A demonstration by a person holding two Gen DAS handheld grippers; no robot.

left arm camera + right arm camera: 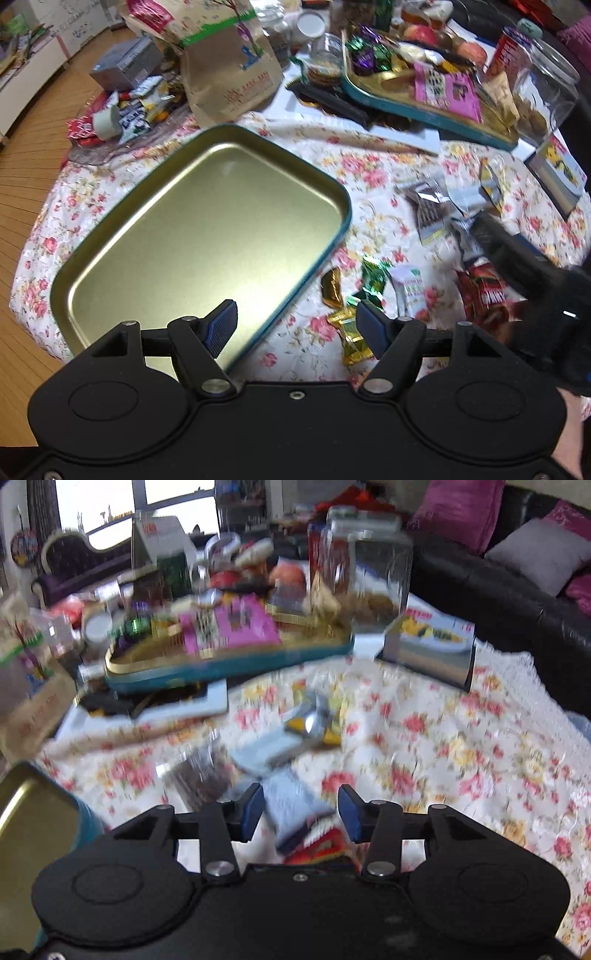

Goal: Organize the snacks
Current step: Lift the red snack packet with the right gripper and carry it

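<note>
The right gripper (301,812) straddles a pale snack packet (291,805), jaws part-closed, grip unclear; close squarely on it before carrying it to the empty gold tin tray (207,206). The left gripper (295,325) hovers open, empty

Right gripper (301,812) fingers (253,810) straddle a blurred snack packet (291,808) over floral tablecloth (443,746).

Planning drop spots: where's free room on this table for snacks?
The gold tin tray is bare inside. Open floral cloth lies between the loose wrappers and the sofa-side edge. Crowded: the far loaded tray and the candies beside the tin.
</note>
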